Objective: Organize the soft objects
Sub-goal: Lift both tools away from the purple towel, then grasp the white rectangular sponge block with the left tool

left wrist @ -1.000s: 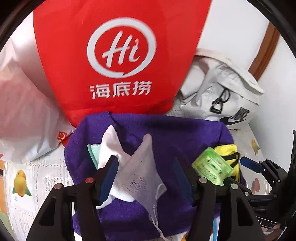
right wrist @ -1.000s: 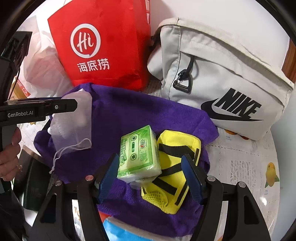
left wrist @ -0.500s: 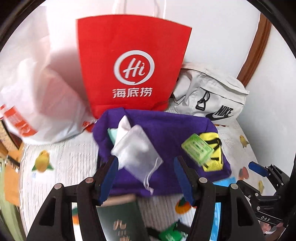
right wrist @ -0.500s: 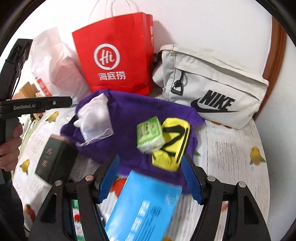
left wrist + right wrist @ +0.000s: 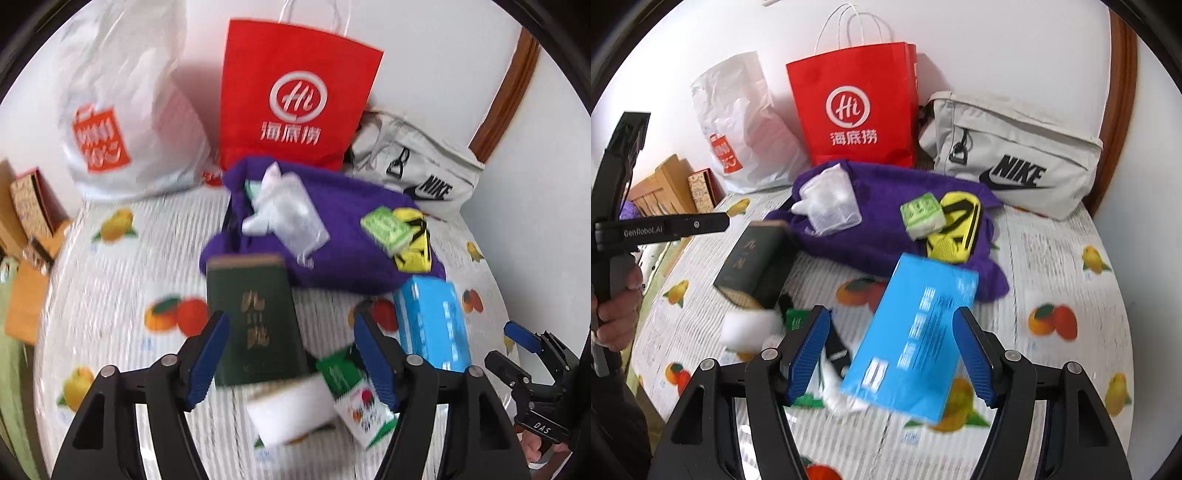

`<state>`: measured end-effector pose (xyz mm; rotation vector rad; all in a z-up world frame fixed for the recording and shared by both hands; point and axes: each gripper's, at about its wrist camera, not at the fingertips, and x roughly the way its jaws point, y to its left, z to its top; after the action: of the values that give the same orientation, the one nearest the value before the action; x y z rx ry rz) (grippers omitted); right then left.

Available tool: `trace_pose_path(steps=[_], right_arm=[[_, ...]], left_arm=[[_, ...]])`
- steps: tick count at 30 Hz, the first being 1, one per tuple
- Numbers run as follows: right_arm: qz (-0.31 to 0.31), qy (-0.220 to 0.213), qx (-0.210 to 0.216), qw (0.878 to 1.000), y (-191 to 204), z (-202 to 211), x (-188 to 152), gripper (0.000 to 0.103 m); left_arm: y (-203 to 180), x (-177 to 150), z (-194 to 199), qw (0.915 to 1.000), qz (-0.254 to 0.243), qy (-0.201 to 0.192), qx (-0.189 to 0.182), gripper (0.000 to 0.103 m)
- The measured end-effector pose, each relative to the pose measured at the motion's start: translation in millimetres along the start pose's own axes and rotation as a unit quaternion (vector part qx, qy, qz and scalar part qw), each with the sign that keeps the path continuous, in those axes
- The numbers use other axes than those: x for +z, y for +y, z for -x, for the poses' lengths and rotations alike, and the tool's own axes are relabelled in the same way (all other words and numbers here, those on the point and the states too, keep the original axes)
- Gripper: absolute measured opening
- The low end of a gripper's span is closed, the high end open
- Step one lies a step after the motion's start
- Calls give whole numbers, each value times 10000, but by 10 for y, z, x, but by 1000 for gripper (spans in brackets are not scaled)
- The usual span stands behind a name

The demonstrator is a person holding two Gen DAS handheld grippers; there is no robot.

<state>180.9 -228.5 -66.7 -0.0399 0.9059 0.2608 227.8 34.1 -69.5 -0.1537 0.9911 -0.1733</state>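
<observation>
A purple towel (image 5: pixel 332 236) (image 5: pixel 886 221) lies on the table in front of a red paper bag. On it rest a white mesh pouch (image 5: pixel 284 214) (image 5: pixel 831 203), a green tissue pack (image 5: pixel 386 225) (image 5: pixel 921 216) and a yellow mesh pouch (image 5: pixel 413 243) (image 5: pixel 956 229). My left gripper (image 5: pixel 291 350) is open and empty, above a dark green box (image 5: pixel 255 317) (image 5: pixel 753 258). My right gripper (image 5: pixel 892 347) is open and empty, above a blue box (image 5: pixel 916 336) (image 5: pixel 432 325). A white soft item (image 5: pixel 291 413) (image 5: pixel 750 328) lies near the front.
A red paper bag (image 5: pixel 295 96) (image 5: pixel 857 107), a white plastic bag (image 5: pixel 125 122) (image 5: pixel 746 125) and a grey Nike pouch (image 5: pixel 417 173) (image 5: pixel 1012 155) stand at the back by the wall. A green-white packet (image 5: pixel 354 398) lies in front. Brown boxes (image 5: pixel 26 206) sit at the left edge.
Both grippers have pulled back and up from the purple towel, still open and empty. The dark green box, blue box and front items have come into view.
</observation>
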Motion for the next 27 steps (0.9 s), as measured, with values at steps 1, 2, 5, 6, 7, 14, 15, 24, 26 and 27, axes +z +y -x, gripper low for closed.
trace_pose_path(steps=[1,2,5,6,7,14,15,24,26,27], right_arm=[[6,15,1,10000,17,21,-57,69],[8,29,0,10000,30,31,-98,69],[49,98,43,9999,86,53,-262,69],[59,126,48,9999,104,51,-314,69],[62,161,61,9998,118,46,-370,69],[3,377,258,9990,120,-74,-700,69],[-9,421,277,9987,110,-90,-736,69],[-93,570,399,9975,12,-118,-935,69],[-146,625,450,9969,-11,-140,-967,69],[-157,646,468,9967,-19,-151,-977,69]], left_arm=[[15,-84,-28,10000,49,79,-14,68],[24,-153,-51,9999,79,123,-26,68],[64,-387,-152,9993,224,284,36,68],[74,-484,-203,9990,262,343,62,68],[79,-553,-242,9988,291,393,82,68],[67,-818,-472,9967,535,597,80,68],[56,-816,-496,9966,548,613,110,69],[-20,-736,-686,9939,774,700,368,79],[-52,-725,-733,9934,744,729,488,81],[-75,-723,-759,9932,699,737,576,81]])
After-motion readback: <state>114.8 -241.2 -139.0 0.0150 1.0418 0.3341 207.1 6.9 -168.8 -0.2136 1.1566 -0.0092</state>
